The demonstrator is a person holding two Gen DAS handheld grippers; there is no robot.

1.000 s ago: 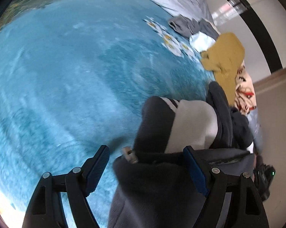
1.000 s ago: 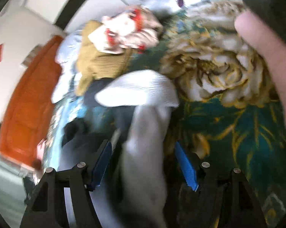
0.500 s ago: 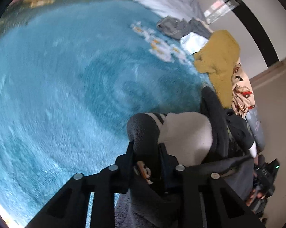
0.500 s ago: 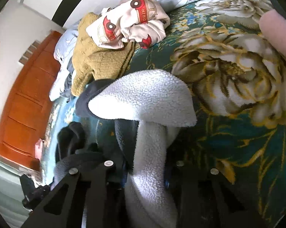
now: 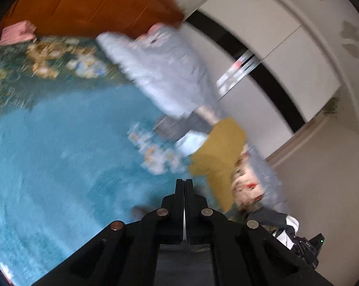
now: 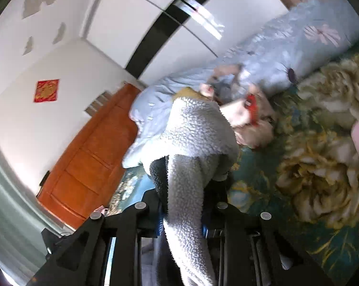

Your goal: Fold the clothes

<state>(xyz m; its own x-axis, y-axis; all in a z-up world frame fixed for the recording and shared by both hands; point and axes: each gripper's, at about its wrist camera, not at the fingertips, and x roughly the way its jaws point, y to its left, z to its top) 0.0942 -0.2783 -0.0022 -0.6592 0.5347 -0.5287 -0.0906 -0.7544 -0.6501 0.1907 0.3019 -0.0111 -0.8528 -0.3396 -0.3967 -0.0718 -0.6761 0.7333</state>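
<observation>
Both views have swung upward since half a second ago, now taking in wardrobe doors and wall. Left wrist view, blurred: the left claw [image 5: 184, 183] has its fingers pressed together, with dark grey fabric [image 5: 183, 264] low between the arms; whether it is pinched cannot be told. Beyond lie the blue bed cover [image 5: 48, 155] and a mustard sweater [image 5: 217, 157]. Right wrist view: the right claw [image 6: 182, 217] is clamped on the white fleece garment [image 6: 196, 133], lifted above the floral bedspread [image 6: 310, 178].
</observation>
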